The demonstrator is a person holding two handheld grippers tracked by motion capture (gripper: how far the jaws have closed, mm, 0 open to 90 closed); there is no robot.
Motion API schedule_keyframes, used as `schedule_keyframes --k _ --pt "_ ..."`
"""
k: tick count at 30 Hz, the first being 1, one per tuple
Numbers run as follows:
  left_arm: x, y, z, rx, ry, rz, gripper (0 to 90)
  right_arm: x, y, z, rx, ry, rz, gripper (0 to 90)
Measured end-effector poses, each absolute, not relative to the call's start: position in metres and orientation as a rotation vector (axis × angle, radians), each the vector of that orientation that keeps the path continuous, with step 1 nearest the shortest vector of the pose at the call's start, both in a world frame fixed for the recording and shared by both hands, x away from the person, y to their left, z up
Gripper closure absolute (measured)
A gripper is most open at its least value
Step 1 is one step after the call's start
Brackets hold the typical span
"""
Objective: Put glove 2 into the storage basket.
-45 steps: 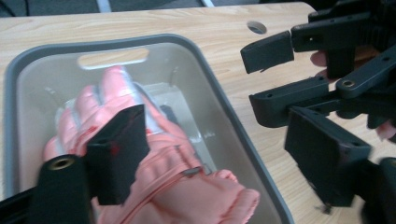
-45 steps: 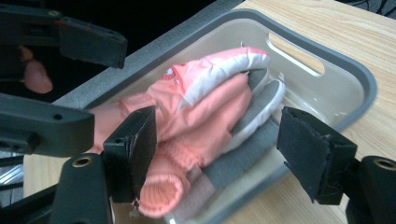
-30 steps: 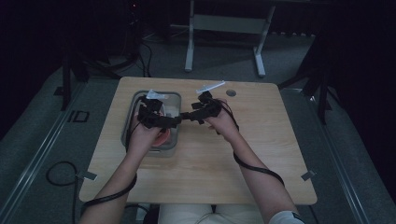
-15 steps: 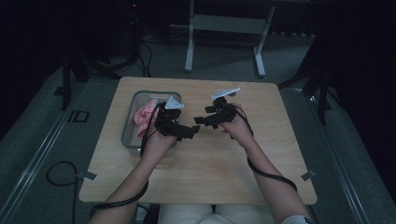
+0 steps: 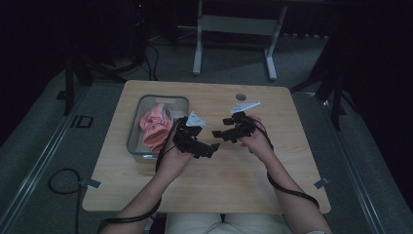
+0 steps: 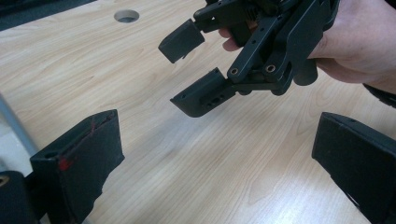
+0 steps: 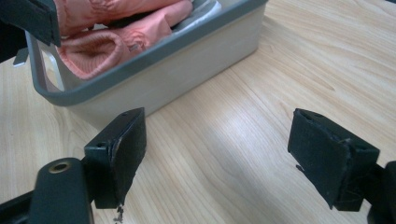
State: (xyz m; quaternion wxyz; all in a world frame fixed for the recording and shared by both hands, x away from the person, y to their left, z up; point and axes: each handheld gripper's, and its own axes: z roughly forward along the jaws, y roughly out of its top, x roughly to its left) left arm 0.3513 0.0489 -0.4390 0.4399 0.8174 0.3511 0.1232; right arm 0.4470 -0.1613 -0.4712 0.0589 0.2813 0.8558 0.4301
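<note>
Both pairs of jaws stand wide apart and hold nothing. Seen in the left gripper view, the left gripper (image 6: pixel 219 163) shows one black jaw at the lower left of the frame and the other at the lower right, with bare wood grain between them. Seen in the right gripper view, the right gripper (image 7: pixel 224 158) shows the same spread stance, again with bare wood in the gap.

From the high view, the left gripper (image 5: pixel 210 148) and the right gripper (image 5: pixel 217 134) sit near the middle of the frame, tips pointing toward each other and close together but apart. The person's hands hold them above the bench (image 5: pixel 272 170), forearms entering from the bottom edge.

Left of centre in the high view sits a grey bin (image 5: pixel 134 139), resting on the bench. Pink cloth (image 5: pixel 155 127) lies bunched inside it, a fold rising a little above the rim. In the right gripper view the bin (image 7: pixel 163 60) crosses the upper left of the frame, with the pink cloth (image 7: pixel 100 49) heaped in it behind the rim.

A round hole (image 5: pixel 240 96) shows in the bench toward the upper middle of the high view.

Judging from this, the cloth is already in the bin and both grippers are free of it, so the placing looks done. Little seems left beyond tucking in the raised fold, if that matters.
</note>
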Motion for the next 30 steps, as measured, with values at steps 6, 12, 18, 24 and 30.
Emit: schedule_keyframes --k 6,12,18,24,30 --pt "0.346 0.037 -0.45 2.063 0.826 0.265 1.2 0.443 -0.172 -0.479 0.864 2.58 1.308 19.4" --pt "0.341 0.027 -0.463 2.111 0.777 0.246 1.2 0.436 -0.183 -0.49 0.887 2.581 1.289 19.5" --pt "0.335 0.02 -0.474 2.131 0.748 0.224 1.2 0.426 -0.189 -0.5 0.886 2.583 1.281 19.4" --pt "0.327 0.014 -0.487 2.152 0.717 0.225 1.2 0.42 -0.198 -0.508 0.889 2.578 1.278 19.4" --pt "0.323 0.01 -0.5 2.171 0.681 0.211 1.2 0.414 -0.207 -0.52 0.918 2.574 1.261 19.3"
